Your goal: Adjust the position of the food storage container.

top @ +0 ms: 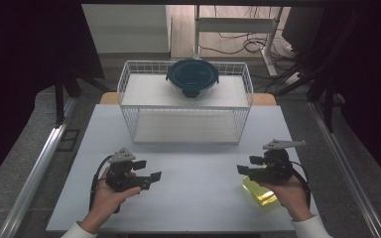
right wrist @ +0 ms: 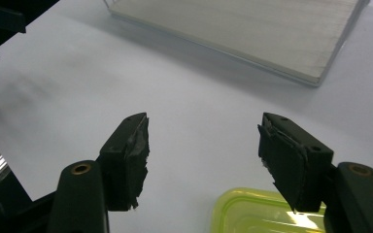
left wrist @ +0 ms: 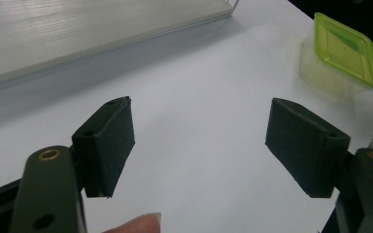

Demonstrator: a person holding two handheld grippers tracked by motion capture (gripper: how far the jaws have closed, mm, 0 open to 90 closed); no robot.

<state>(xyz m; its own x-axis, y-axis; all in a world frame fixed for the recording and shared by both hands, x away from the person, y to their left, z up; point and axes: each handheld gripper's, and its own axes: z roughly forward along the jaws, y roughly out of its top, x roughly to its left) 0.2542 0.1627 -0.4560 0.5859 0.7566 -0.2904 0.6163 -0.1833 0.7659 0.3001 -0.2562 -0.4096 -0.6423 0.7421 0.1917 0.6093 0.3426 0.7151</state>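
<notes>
The right tool (top: pixel 250 169) hangs low over the near right part of the white worktop (top: pixel 198 188), its jaws spread with nothing between them. Directly beneath it, partly under the holding hand, sits a yellow-green lidded container (top: pixel 261 192); in the right gripper view the container (right wrist: pixel 267 213) lies just below the gap between the pads, a little toward the right-hand pad, and no contact can be made out. The left tool (top: pixel 146 171) is well apart to its left, at about the same nearness, also spread wide over bare worktop and pinching nothing; from the left gripper view the container (left wrist: pixel 342 56) shows ahead and to the right of its jaws. Farther off, beyond both tools, stands a white wire shelf rack (top: pixel 186 101). On its upper level rests a round glass bowl with a dark teal lid (top: pixel 192 77).
</notes>
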